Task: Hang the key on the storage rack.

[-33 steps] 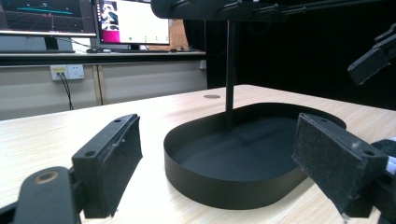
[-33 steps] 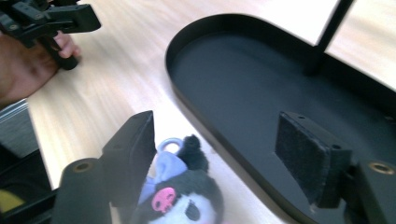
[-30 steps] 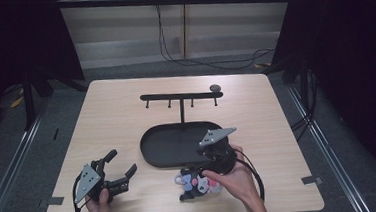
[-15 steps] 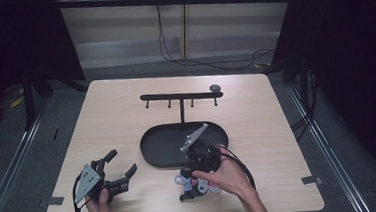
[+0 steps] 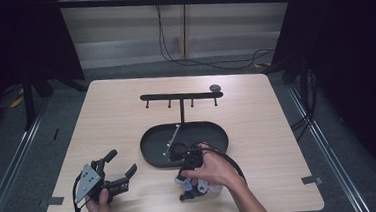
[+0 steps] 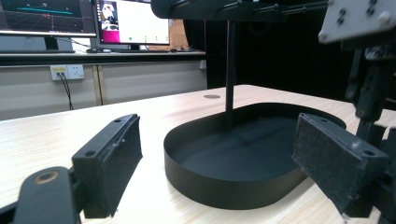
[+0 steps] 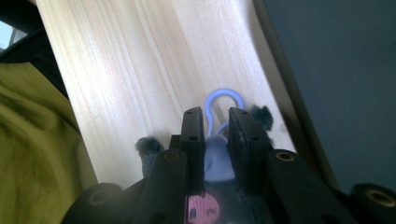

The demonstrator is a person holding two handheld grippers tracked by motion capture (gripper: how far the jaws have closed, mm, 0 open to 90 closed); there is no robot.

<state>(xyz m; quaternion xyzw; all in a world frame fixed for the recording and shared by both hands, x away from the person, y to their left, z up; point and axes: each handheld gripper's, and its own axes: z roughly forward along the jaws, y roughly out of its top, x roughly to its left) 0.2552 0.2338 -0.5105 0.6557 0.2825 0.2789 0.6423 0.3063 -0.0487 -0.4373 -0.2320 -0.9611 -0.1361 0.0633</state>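
Two tongs were in play. The right tongs (image 7: 216, 135) had just been closing and pinched a plush toy (image 7: 217, 161) by its blue loop (image 7: 223, 100), lying at the bench's (image 5: 278, 130) near edge, just before the tray (image 5: 151, 148). The left tongs (image 5: 119, 168) stood apart, empty, farther left. No writing was legible.

A grey-blue plush toy (image 7: 219, 161) with lilac loop (image 7: 223, 100); black tray (image 5: 213, 134).

Black claws (image 6: 219, 172), grey triangular plates
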